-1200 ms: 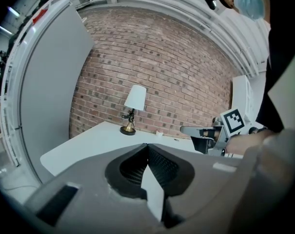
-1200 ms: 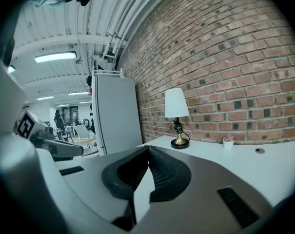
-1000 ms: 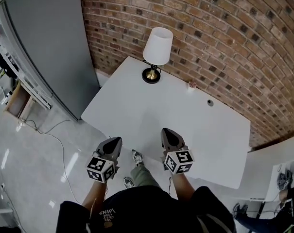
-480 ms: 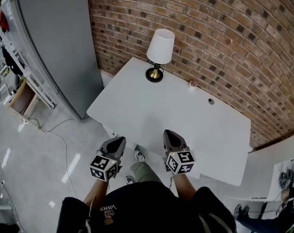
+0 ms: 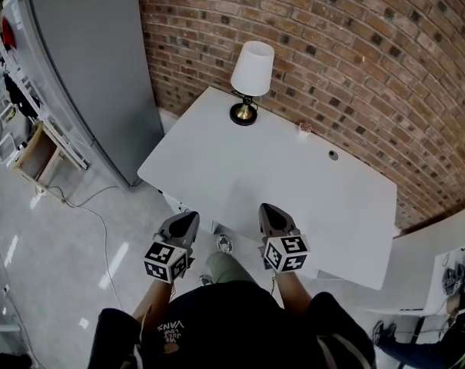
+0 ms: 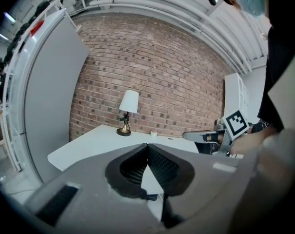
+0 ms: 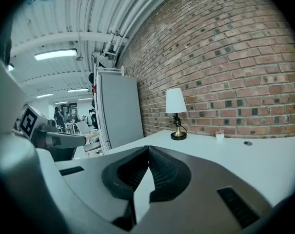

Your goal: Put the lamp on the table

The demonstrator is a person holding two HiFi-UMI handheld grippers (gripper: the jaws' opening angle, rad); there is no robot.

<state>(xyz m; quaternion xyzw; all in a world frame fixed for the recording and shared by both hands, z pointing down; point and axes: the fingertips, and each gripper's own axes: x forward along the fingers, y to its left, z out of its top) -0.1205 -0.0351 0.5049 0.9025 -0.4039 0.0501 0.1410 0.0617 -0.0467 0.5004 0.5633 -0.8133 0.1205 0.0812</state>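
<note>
Red brick wall (image 5: 355,44), tall grey cabinet (image 5: 86,68), glossy pale floor (image 5: 55,260), strip lights (image 7: 57,55)

My left gripper (image 5: 184,223) and right gripper (image 5: 269,214) hang closed, empty, at the table's (image 5: 309,198) near edge; the lamp (image 5: 250,75) stands upright at its far corner.

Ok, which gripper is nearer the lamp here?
Right, slightly. The right gripper is over the near edge of the table, facing the lamp; the left gripper sits off that edge, further left.
</note>
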